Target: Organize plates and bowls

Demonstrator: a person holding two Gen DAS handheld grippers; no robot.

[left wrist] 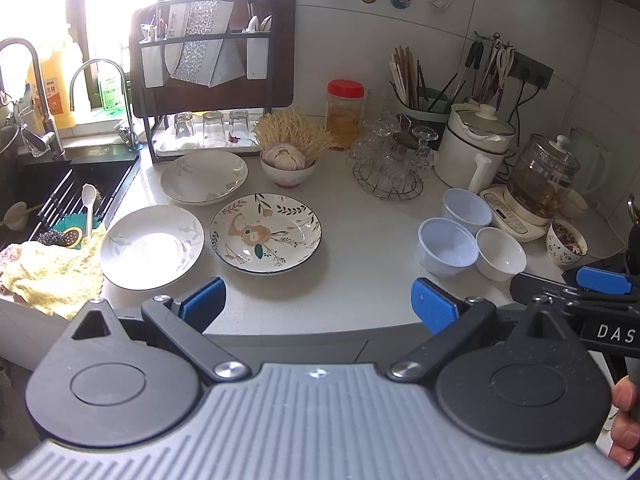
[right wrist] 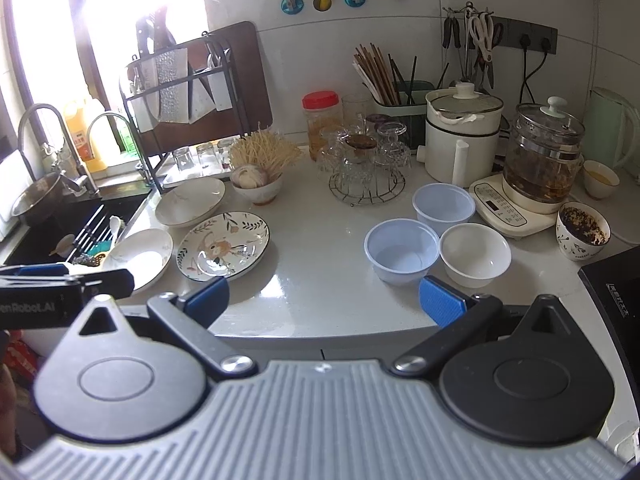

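Plates [left wrist: 266, 233] lie flat; bowls [right wrist: 402, 249] upright, mouths up.

left tool [left wrist: 318, 304] | black links, blue pads [left wrist: 434, 307], grey ribbed base, silver screws

A glossy, pale speckled stone finish is shown by the desk [right wrist: 320, 280], with window light mirrored in it. The floral plate [left wrist: 266, 233] and the two white plates [left wrist: 151, 246] [left wrist: 204, 176] appear as glazed ceramic, smooth and shiny. The two bluish bowls [right wrist: 402, 249] [right wrist: 443, 207] look like thin translucent plastic; the white bowl [right wrist: 475, 255] has a smooth matt sheen. The upturned cups [right wrist: 362, 152] are seen as clear cut glass on a wire metal stand [right wrist: 366, 192]. Soft, nubbly yellow cloth [left wrist: 52, 276] is draped by the sink. The chopsticks [right wrist: 374, 74] look wooden.
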